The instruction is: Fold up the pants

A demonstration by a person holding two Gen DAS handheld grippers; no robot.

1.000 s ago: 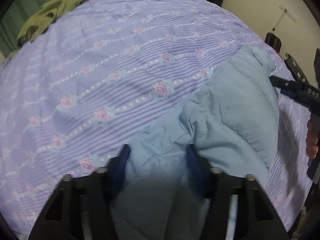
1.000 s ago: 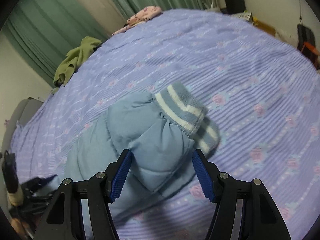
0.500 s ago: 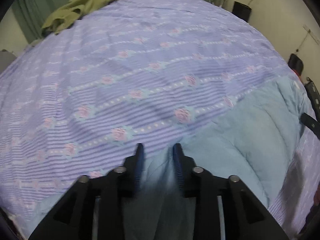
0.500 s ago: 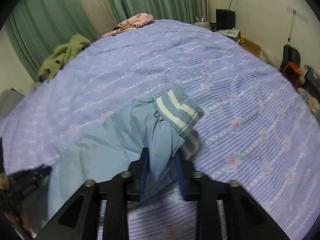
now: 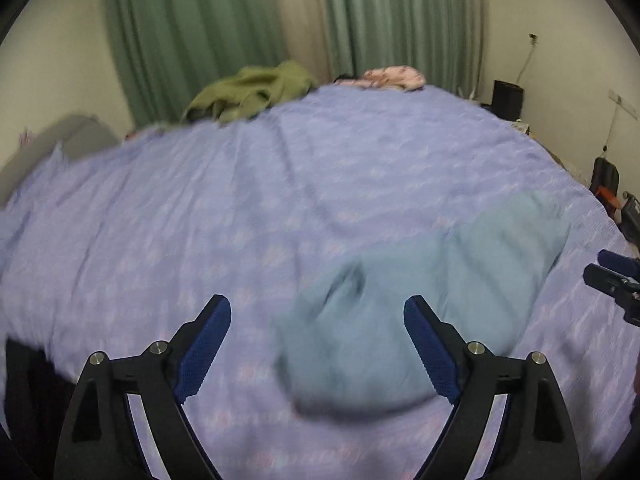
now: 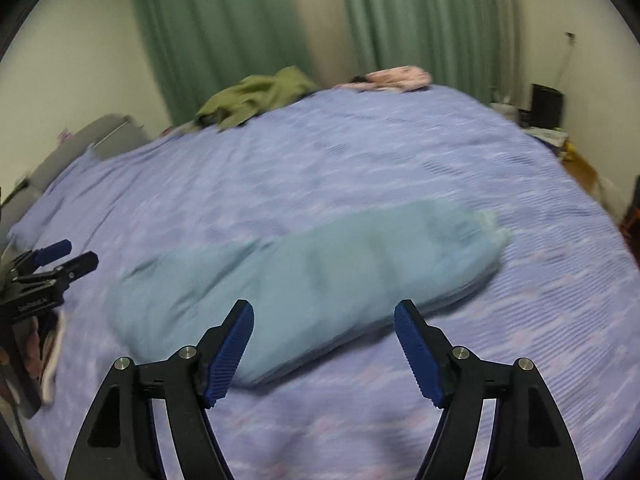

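Note:
The light blue pants (image 5: 420,300) lie folded in a long padded bundle on the purple flowered bedspread (image 5: 280,200); they also show in the right wrist view (image 6: 320,280). My left gripper (image 5: 318,350) is open and empty, raised above the near left end of the pants. My right gripper (image 6: 324,354) is open and empty, above the pants' near edge. Each gripper shows in the other's view, the right one (image 5: 616,284) at the right edge and the left one (image 6: 52,268) at the left edge. Both views are blurred.
A green garment (image 5: 256,92) and a pink garment (image 5: 394,76) lie at the far edge of the bed by green curtains (image 5: 208,32). A grey chair (image 6: 92,140) stands at the left. A black speaker (image 6: 546,104) and clutter stand at the right wall.
Both grippers were shut on the pants half a second ago. Both have let go, opened wide and pulled back and up. The pants now lie flat on the bed.

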